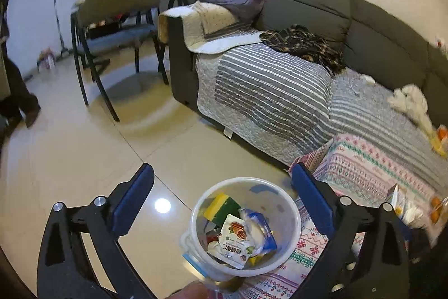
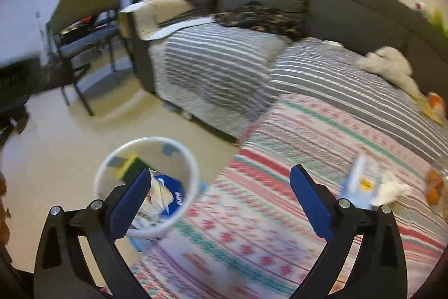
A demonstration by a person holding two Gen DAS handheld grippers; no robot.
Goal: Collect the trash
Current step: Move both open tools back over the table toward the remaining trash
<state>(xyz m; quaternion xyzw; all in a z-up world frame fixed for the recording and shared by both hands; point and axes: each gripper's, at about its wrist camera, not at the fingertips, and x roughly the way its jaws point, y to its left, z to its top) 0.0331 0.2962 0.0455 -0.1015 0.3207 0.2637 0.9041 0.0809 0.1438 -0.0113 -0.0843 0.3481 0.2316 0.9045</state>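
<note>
A clear plastic tub (image 1: 291,226) holds several snack wrappers, among them a white packet (image 1: 235,240) and a yellow-green one (image 1: 221,205). It sits below my left gripper (image 1: 224,203), between its blue fingers, which are open and apart from it. The tub (image 2: 193,173) also shows in the blurred right wrist view, behind the left finger of my right gripper (image 2: 221,201), which is open and empty above a patterned cloth (image 2: 280,173). A pale blue wrapper (image 2: 364,181) and a crumpled tissue (image 2: 392,191) lie on the cloth at the right.
A grey sofa (image 1: 308,4) with striped quilts (image 1: 266,91), a plaid garment (image 1: 305,44) and a white cloth (image 1: 411,100) fills the right. Oranges (image 2: 434,184) lie at the far right. A chair (image 1: 120,2) stands on the tiled floor (image 1: 70,159). A person's legs (image 1: 19,100) are at the left.
</note>
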